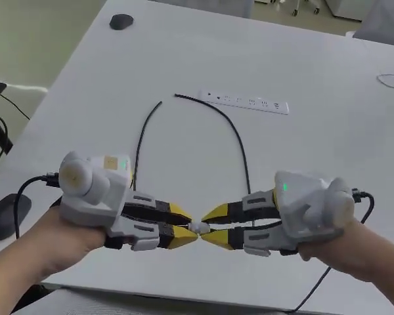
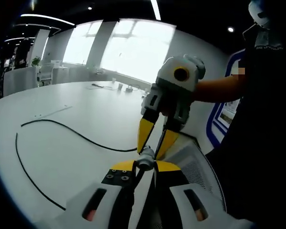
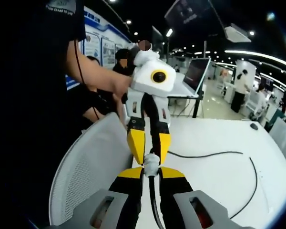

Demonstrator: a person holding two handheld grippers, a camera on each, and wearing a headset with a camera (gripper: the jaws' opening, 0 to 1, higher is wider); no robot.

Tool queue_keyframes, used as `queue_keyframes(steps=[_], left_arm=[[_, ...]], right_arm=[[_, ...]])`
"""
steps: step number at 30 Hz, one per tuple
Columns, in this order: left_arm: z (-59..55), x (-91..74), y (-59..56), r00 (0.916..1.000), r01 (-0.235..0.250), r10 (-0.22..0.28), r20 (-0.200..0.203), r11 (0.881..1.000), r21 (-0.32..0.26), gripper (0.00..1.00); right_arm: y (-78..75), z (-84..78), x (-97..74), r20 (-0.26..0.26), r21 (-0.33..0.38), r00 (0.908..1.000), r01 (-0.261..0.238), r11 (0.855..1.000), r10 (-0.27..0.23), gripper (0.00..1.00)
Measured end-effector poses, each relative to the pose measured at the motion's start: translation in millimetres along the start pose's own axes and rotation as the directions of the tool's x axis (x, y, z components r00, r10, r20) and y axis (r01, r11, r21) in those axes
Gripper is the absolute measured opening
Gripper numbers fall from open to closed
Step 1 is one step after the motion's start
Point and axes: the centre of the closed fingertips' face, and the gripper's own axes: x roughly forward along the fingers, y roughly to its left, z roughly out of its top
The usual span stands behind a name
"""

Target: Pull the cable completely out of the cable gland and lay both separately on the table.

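Left gripper (image 1: 191,228): clamped on cable gland (image 1: 198,228).
Right gripper (image 1: 207,228): clamped on cable (image 1: 240,141).
Progress: cable not yet out; nothing laid down.

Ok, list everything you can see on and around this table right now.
table: one, white, under everything.
cable: one, black, looped across the table, both runs leading back to the tongs.
cable gland: one, pale grey, at the near edge where the tips meet.
power strip: one, white, just beyond the cable ends.
small dark object: one, black, far left corner; possibly a mouse.
flat dark object: one, black, near left edge.
thin wire: one, grey, far right.
mesh chair: one, white, at the table's near edge.
bystanders: several, in the background.
left tongs: yellow-tipped, closed at the gland.
right tongs: yellow-tipped, closed at the gland from the opposite side.
hands: two, holding the tongs.
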Motion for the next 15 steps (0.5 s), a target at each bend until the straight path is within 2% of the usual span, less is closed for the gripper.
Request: queue_keyframes(steps=[4,7,15], left_arm=[[-5.2,2.4,0.5,0.9996,-0.002,0.003,-0.027,1.000,0.008,0.15],[-4.5,1.8,0.4,0.9996,-0.001,0.002,-0.028,1.000,0.012,0.15],[-1.6,1.6,2.5,0.9997,-0.007,0.007,-0.022,1.000,0.014,0.15]], right_arm=[[0.8,-4.4,3.8,-0.031,-0.026,0.9995,0.002,1.000,-0.003,0.08],[-0.1,-4.3,2.8,-0.033,-0.027,0.9994,0.007,1.000,-0.008,0.08],[-5.0,-2.0,1.9,-0.016,0.037,0.9995,0.028,0.999,-0.027,0.08]])
